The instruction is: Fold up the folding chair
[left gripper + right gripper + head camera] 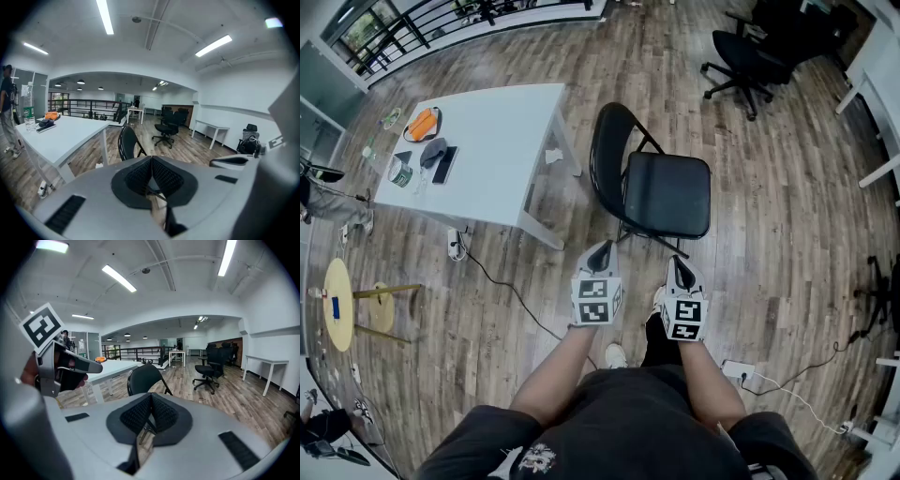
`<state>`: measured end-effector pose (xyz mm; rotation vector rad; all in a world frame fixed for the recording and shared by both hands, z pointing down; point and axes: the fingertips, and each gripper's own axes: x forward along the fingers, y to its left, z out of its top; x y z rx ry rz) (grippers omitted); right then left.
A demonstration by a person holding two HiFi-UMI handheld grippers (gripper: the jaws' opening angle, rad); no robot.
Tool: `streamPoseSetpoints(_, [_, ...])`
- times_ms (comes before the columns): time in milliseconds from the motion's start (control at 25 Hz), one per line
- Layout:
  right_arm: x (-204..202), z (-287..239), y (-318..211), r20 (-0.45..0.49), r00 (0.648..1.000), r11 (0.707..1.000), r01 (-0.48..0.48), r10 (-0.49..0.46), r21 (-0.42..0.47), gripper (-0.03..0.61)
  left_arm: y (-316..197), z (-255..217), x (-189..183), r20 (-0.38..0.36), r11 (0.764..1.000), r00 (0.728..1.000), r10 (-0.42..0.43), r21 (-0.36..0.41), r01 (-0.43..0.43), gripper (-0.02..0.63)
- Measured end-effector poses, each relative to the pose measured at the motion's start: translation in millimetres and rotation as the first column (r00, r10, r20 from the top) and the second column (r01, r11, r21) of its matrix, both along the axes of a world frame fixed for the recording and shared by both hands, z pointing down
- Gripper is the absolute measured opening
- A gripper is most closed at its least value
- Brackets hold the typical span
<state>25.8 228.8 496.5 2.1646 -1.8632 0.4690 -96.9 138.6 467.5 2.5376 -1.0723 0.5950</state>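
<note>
Unfolded folding chair [652, 183] just ahead of both grippers, left gripper [600, 255] and right gripper [680, 272] jaws closed, empty

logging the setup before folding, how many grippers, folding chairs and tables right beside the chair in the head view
grippers: 2 (left gripper, right gripper)
folding chair: 1
white table: 1
total: 4
</note>
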Motion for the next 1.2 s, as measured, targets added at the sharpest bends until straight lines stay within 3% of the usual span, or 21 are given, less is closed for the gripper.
streamPoseSetpoints(320, [76,38,-69,0.037,0.999,0.999,0.032,-0.03,-0.041,0.014,-99,29,60,0.111,0.996,0.99,-0.084,-0.015,0.086,0.006])
streamPoseSetpoints(520, [116,71,-89,0.095,0.995,0.995,0.034,-0.025,-0.098,0.014,-141,40,86,0.185,0.994,0.978,-0.099,-0.029,0.106,0.065])
streamPoseSetpoints(680, [142,96,-107,0.139,0.99,0.99,0.057,-0.038,-0.133,0.014,-174,45,95,0.243,0.99,0.962,-0.124,-0.028,0.135,0.134])
streamPoseSetpoints(1000, [182,135,-134,0.184,0.979,0.968,0.13,-0.09,-0.214,0.019,-230,62,90,0.347,0.976,0.918,-0.19,-0.036,0.216,0.181])
streamPoseSetpoints(1200, [196,160,-141,0.189,0.978,0.953,0.138,-0.088,-0.269,0.099,-251,76,90,0.356,0.967,0.914,-0.196,-0.083,0.24,0.195])
